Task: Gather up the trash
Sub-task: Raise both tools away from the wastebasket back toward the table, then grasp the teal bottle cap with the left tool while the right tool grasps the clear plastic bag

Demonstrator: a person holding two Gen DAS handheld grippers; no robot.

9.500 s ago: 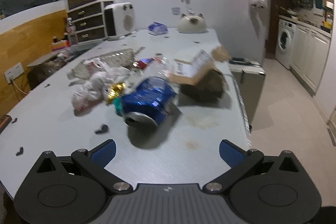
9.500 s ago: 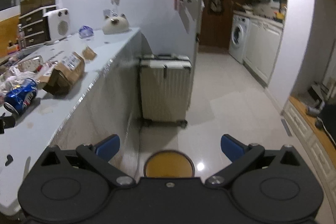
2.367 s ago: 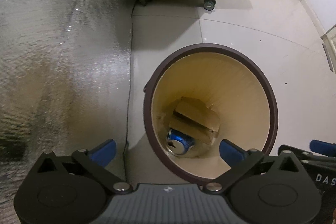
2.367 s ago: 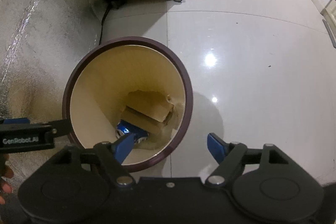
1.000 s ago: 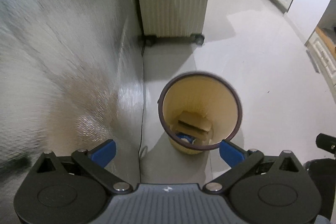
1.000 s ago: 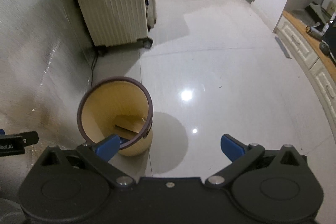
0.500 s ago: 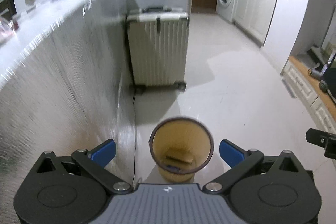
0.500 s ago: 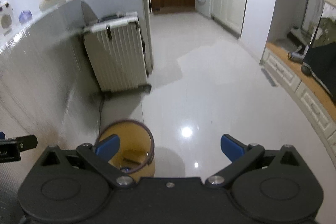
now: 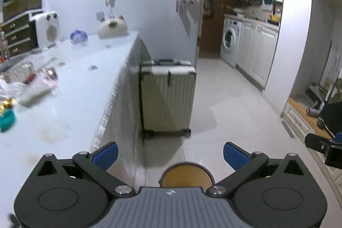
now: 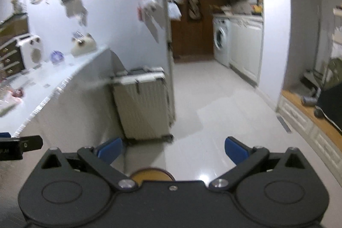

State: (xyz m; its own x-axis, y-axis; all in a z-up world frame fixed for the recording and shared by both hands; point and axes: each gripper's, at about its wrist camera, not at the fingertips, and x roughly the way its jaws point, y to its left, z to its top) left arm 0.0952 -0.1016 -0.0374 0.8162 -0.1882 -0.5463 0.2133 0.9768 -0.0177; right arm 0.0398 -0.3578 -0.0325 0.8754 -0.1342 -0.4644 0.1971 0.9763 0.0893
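My left gripper (image 9: 170, 155) is open and empty, raised to table height beside the table's right edge. My right gripper (image 10: 173, 152) is open and empty, out over the floor. The yellow bin with a brown rim (image 9: 186, 176) stands on the floor below; only its top rim shows, also in the right wrist view (image 10: 151, 175). Its contents are hidden. Loose trash lies at the table's left: crumpled plastic wrappers (image 9: 32, 82), a gold-and-teal piece (image 9: 7, 112). The wrappers also show blurred in the right wrist view (image 10: 10, 97).
A beige ribbed suitcase (image 9: 167, 97) stands against the table end, behind the bin. The white table (image 9: 70, 87) carries a heater (image 9: 47, 29), a cat-shaped item (image 9: 112, 27) and drawers at the back. A washing machine (image 9: 230, 40) and cabinets line the far right.
Both grippers rose and tilted up from over the bin; the bin has sunk to the bottom edge of each view and the table top has come into sight.
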